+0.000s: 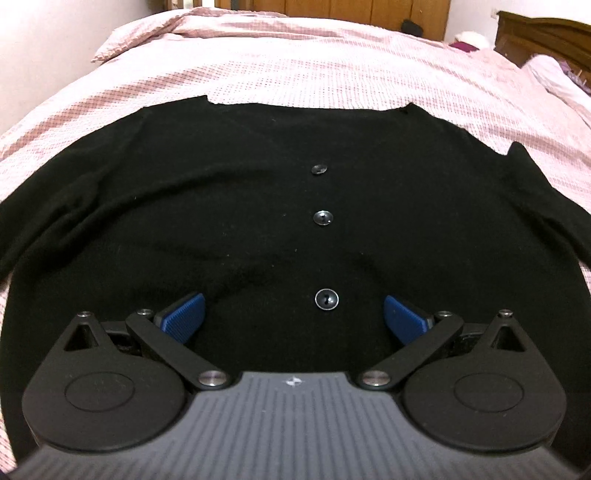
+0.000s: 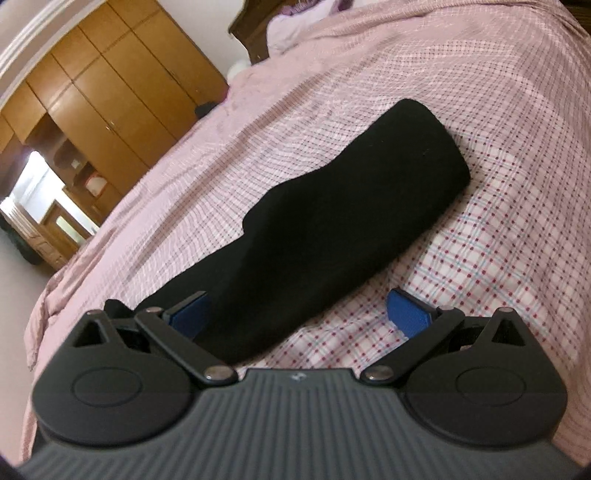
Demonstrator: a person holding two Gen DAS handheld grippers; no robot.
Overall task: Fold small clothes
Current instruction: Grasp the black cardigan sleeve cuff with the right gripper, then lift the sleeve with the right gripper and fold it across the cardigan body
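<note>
A black buttoned cardigan [image 1: 229, 199] lies spread flat on the pink checked bedspread [image 1: 295, 66], front up, with three buttons [image 1: 323, 218] in a line down its middle. My left gripper [image 1: 293, 314] hovers open over its near part, the nearest button between the blue pads [image 1: 184, 314]. In the right wrist view a black sleeve [image 2: 351, 206] stretches away across the bedspread [image 2: 498, 110]. My right gripper [image 2: 299, 314] is open at the sleeve's near end, left pad [image 2: 190, 314] over the black cloth, right pad over the checked cover. Nothing is held.
A pillow [image 1: 125, 40] lies at the far left of the bed. A dark wooden headboard [image 1: 543, 33] and a white pillow [image 1: 554, 77] are at the far right. A wooden wardrobe [image 2: 110, 85] stands beyond the bed's edge.
</note>
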